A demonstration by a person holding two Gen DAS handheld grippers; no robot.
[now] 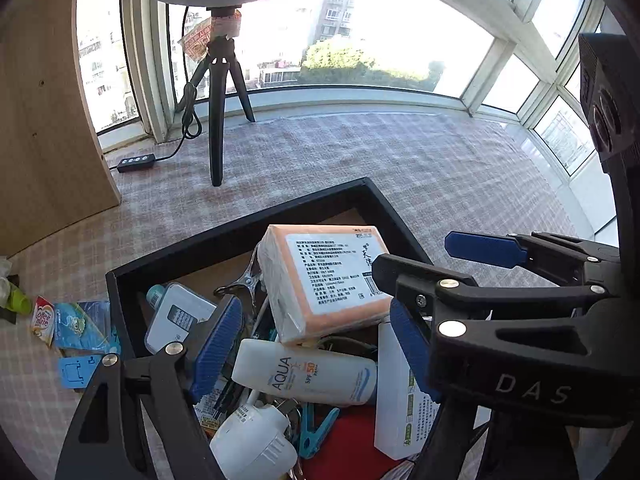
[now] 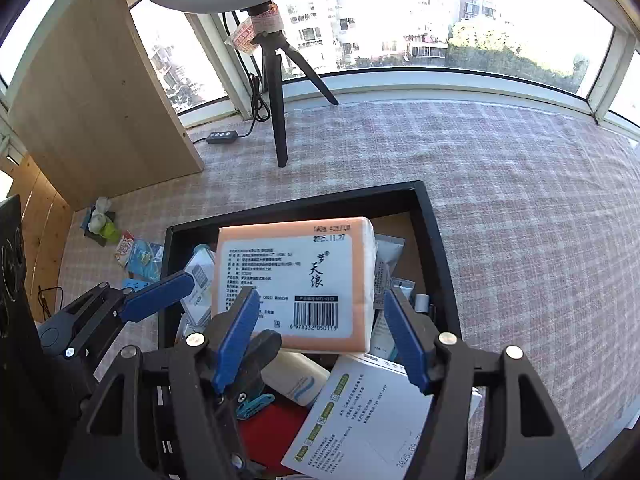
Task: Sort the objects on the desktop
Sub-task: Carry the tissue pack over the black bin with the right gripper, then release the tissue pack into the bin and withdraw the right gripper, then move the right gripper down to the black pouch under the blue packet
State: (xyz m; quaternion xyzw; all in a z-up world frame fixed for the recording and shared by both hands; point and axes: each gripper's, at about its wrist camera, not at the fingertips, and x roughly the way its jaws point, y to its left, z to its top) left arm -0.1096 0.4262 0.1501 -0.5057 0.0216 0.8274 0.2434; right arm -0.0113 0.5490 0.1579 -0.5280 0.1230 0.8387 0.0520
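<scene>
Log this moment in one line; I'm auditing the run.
left hand-held gripper open | right hand-held gripper open | both over black tray | tissue pack on top

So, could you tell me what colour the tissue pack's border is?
Pale orange tissue pack; right wrist view.

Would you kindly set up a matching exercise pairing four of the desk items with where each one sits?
Things:
1. tissue pack
2. AQUA sunscreen bottle
3. Coffee-mate sachet
4. ring-light tripod

Places:
A. on the cloth outside the black tray, left of it
B. standing on the cloth by the window
C. topmost on the pile in the tray
D. lying in the tray below the orange pack

Pairs: 1-C, 2-D, 3-A, 4-B
</scene>
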